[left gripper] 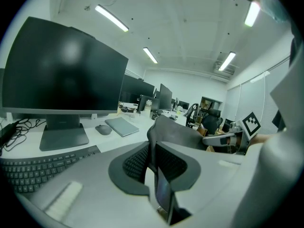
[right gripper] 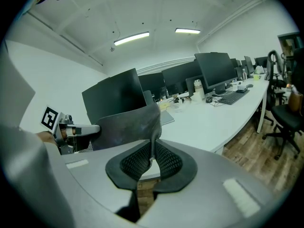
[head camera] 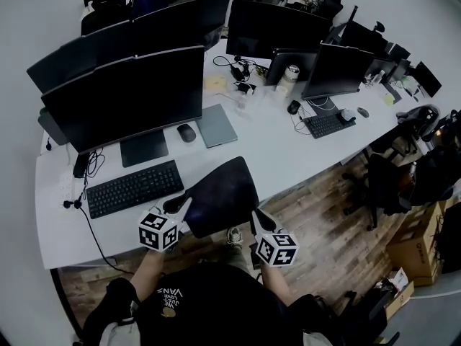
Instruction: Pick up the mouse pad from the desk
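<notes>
Left claw (head camera: 183, 206), right claw (head camera: 256, 215), each pinched onto opposite mouse pad (head camera: 222, 192) edges, pad overhanging near rim of desk (head camera: 284, 157)

Mouse pad (head camera: 220, 193) hiding desk (head camera: 288, 157) edge, far clutter (head camera: 241, 71) perhaps cables, too small

Mouse pad (head camera: 220, 197): frame centre, over desk (head camera: 288, 157) edge, between left gripper (head camera: 180, 208) and right gripper (head camera: 257, 215).
Keyboard (head camera: 135, 187): left of it, before monitor (head camera: 126, 96).

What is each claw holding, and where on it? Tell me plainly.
Both hold the mouse pad. The left claw pinches its near left corner, and the right claw pinches its near right corner.
</notes>
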A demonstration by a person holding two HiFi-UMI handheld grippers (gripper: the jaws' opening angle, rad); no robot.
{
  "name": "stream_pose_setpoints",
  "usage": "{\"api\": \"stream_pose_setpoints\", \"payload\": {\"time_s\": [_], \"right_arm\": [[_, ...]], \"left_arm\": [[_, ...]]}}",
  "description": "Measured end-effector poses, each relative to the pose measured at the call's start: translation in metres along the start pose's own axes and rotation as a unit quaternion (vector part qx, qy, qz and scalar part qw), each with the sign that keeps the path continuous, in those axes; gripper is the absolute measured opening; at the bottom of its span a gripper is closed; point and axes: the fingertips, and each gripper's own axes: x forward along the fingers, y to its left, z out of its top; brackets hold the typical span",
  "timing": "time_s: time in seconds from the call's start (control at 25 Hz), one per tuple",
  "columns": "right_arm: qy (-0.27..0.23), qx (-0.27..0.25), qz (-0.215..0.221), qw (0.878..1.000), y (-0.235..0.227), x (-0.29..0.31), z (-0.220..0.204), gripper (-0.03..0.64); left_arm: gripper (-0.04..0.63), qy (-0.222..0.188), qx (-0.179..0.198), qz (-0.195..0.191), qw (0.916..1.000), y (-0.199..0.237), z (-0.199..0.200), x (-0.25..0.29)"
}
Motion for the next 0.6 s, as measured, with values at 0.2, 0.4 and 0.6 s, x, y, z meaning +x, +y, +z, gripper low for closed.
{"api": "stream_pose_setpoints", "payload": {"time_s": [0.2, 0.4, 0.6], "right_arm": [[0.002, -0.002, -0.001, 1.000, -0.0004, -0.0011, -0.0003, 0.037], [0.001, -0.002, -0.001, 1.000, -0.0006, -0.0018, 0.0008, 0.037], [-0.001, -0.002, -0.003, 1.000, -0.0037, -0.0025, 0.0023, 0.037]], "left_arm": [[0.041, -0.001, 0.000, -0.002, 1.0000, -0.0020, -0.0001, -0.0006], [0.041, -0.002, -0.002, -0.005, 1.0000, -0.0031, 0.0003, 0.0007], [0.041, -0.001, -0.001, -0.004, 1.0000, -0.0039, 0.0002, 0.0025]]}}
